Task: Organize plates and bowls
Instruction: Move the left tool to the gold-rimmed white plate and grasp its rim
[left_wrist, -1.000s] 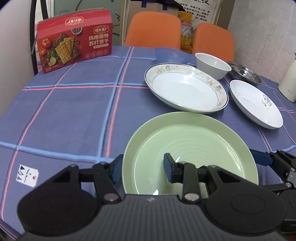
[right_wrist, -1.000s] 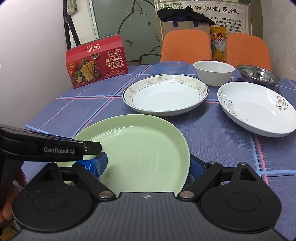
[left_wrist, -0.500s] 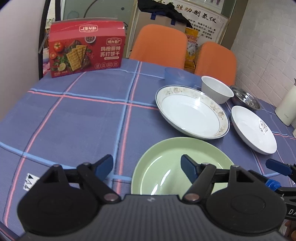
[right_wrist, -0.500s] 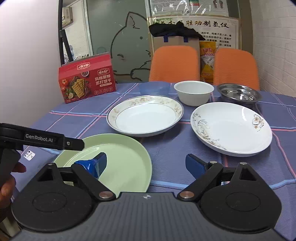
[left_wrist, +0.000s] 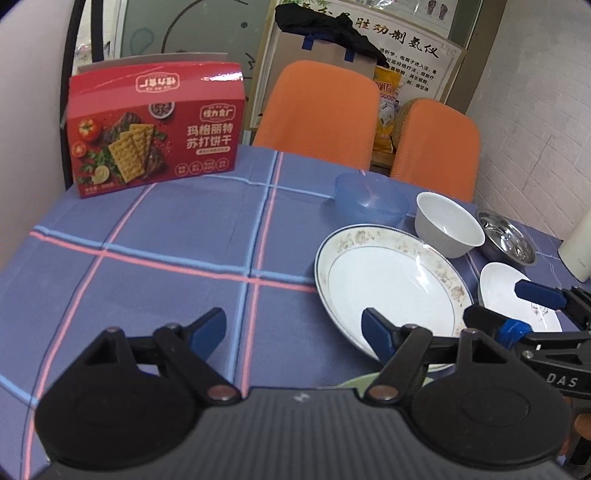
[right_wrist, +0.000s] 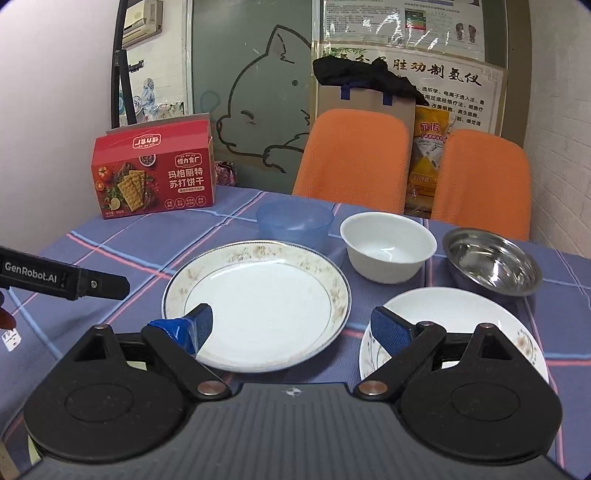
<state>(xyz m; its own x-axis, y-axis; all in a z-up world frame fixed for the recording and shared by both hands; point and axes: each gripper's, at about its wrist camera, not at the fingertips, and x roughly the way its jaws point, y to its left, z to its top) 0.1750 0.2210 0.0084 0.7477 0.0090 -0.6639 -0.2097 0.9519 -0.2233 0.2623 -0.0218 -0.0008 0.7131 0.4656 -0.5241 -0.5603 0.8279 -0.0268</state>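
Observation:
A large floral-rimmed white plate (left_wrist: 388, 284) (right_wrist: 258, 302) lies mid-table. A smaller white plate with a motif (left_wrist: 513, 295) (right_wrist: 461, 325) lies to its right. Behind them stand a blue plastic bowl (left_wrist: 369, 201) (right_wrist: 293, 221), a white bowl (left_wrist: 447, 225) (right_wrist: 386, 247) and a steel bowl (left_wrist: 506, 242) (right_wrist: 491, 262). Only a sliver of the green plate (left_wrist: 354, 381) shows under my left gripper (left_wrist: 295, 330), which is open and empty. My right gripper (right_wrist: 291, 330) is open and empty, above the near edges of the two white plates; it also shows in the left wrist view (left_wrist: 517, 308).
A red cracker box (left_wrist: 155, 129) (right_wrist: 155, 173) stands at the table's far left. Two orange chairs (right_wrist: 354, 158) stand behind the table. A white jug (left_wrist: 578, 247) stands at the right edge. The blue checked cloth (left_wrist: 166, 258) covers the table.
Both grippers have let go of the green plate, opened wide and risen back. The green plate has dropped almost out of view below them.

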